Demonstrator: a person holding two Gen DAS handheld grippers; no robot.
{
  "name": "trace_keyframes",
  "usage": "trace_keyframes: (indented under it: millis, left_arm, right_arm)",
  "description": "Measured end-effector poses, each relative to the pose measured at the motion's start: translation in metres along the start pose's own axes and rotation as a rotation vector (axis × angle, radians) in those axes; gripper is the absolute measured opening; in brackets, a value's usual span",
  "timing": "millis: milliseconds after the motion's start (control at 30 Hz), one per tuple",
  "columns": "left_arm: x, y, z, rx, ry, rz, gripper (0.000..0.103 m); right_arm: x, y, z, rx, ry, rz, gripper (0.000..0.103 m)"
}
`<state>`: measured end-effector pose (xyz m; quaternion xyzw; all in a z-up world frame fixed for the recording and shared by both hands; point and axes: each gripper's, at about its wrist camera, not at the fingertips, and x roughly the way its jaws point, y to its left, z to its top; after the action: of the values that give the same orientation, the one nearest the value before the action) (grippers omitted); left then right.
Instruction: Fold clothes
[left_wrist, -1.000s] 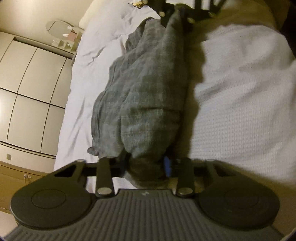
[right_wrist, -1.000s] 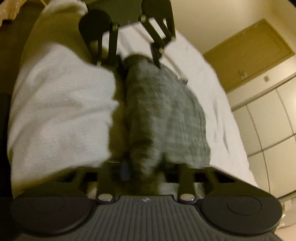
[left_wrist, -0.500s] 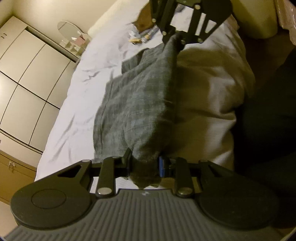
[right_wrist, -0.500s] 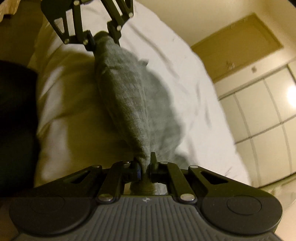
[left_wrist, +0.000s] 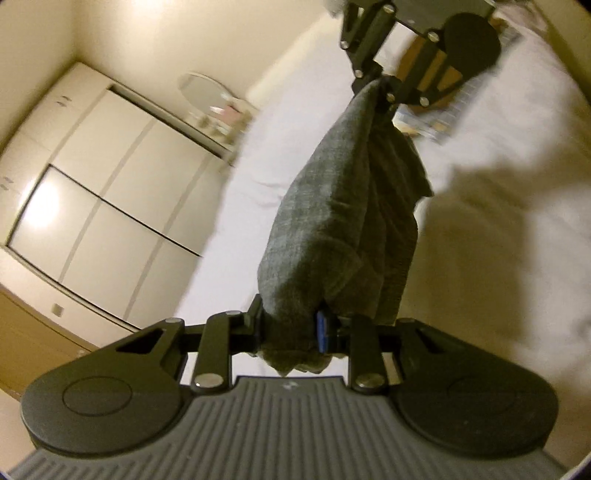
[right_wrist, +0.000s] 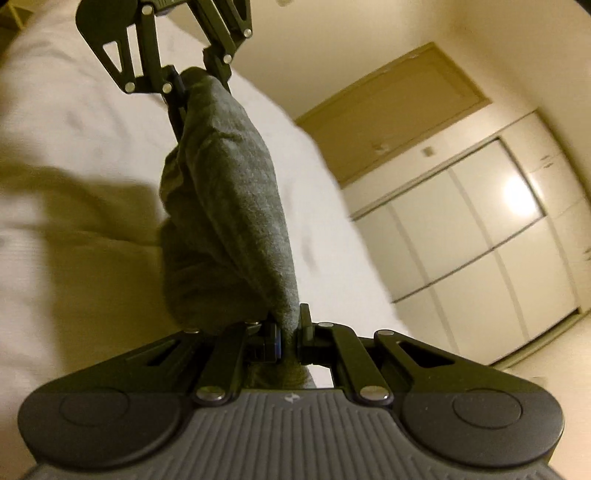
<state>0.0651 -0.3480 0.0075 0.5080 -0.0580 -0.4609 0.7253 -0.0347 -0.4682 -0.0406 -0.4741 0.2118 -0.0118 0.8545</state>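
Grey cloth: a soft grey woven garment (left_wrist: 332, 221) is bunched between the pads of my left claw (left_wrist: 291, 328), which is clamped on a thick gather of it.
Right claw: my right claw (right_wrist: 290, 341) is pinched tight on a thinner fold at the garment's other end, jaws almost together with cloth between them.
Span between my claws: the garment (right_wrist: 229, 221) hangs stretched from one claw to the other, sagging in folds along its underside, with each claw visible at the far end of the other's view.
Below my claws: the white bed (left_wrist: 517, 258) lies under the cloth, and the cloth looks clear of it, though blur keeps me from being sure.
Beyond the bed: pale wardrobe doors (left_wrist: 110, 184) off to my left claw's left side.
Handling: I judge it light, limp and not fragile; it will drape and slip into creases rather than hold a shape.
Where to hold: at the two ends or corners, as I do now; a thick gather can slide out, so a flatter edge would grip better.
Risk: uneven tension would skew the fold.
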Motion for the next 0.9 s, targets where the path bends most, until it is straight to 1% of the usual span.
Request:
trace_keyframes:
  millis: [67, 133, 167, 233, 367, 433, 467, 500, 567, 633, 700, 767, 833, 900]
  left_arm:
    - [0.001, 0.005, 0.01, -0.018, -0.019, 0.028, 0.022]
    - [-0.001, -0.004, 0.013, -0.017, -0.022, 0.014, 0.022]
    - [-0.001, -0.018, 0.012, -0.02, -0.012, -0.017, 0.022]
    - [0.0, -0.045, 0.009, -0.025, 0.008, -0.081, 0.023]
    - [0.004, -0.114, -0.011, -0.041, 0.085, -0.233, 0.026]
    - [0.001, -0.138, -0.018, -0.03, 0.112, -0.24, 0.027]
    - [-0.001, -0.143, -0.021, -0.034, 0.119, -0.237, 0.028]
    - [-0.005, -0.143, -0.024, -0.045, 0.119, -0.236, 0.028]
    - [-0.014, -0.132, -0.032, -0.082, 0.12, -0.252, 0.031]
    - [-0.024, -0.12, -0.04, -0.113, 0.135, -0.257, 0.032]
    - [-0.036, -0.112, -0.049, -0.145, 0.157, -0.238, 0.032]
    - [-0.044, -0.098, -0.059, -0.211, 0.171, -0.205, 0.032]
    - [-0.042, -0.079, -0.064, -0.289, 0.177, -0.173, 0.031]
    - [-0.033, -0.06, -0.06, -0.357, 0.162, -0.146, 0.031]
  right_arm:
    - [0.006, -0.018, 0.004, 0.004, -0.01, -0.065, 0.003]
    - [0.005, -0.026, 0.005, 0.015, -0.016, -0.098, 0.003]
    - [0.001, -0.022, 0.002, 0.015, -0.012, -0.093, 0.003]
    - [-0.007, -0.006, -0.008, 0.015, 0.009, -0.057, 0.003]
    - [-0.016, 0.052, -0.038, 0.027, 0.084, 0.08, 0.002]
    - [-0.021, 0.083, -0.051, 0.032, 0.127, 0.146, 0.002]
    - [-0.025, 0.096, -0.056, 0.032, 0.141, 0.165, 0.006]
    - [-0.031, 0.101, -0.059, 0.036, 0.146, 0.171, 0.012]
    - [-0.044, 0.103, -0.064, 0.062, 0.156, 0.175, 0.017]
    - [-0.057, 0.093, -0.071, 0.115, 0.173, 0.167, 0.022]
    - [-0.07, 0.084, -0.079, 0.167, 0.197, 0.148, 0.022]
    - [-0.079, 0.072, -0.085, 0.231, 0.204, 0.128, 0.022]
    - [-0.086, 0.059, -0.087, 0.321, 0.182, 0.108, 0.022]
    - [-0.089, 0.047, -0.083, 0.418, 0.146, 0.108, 0.02]
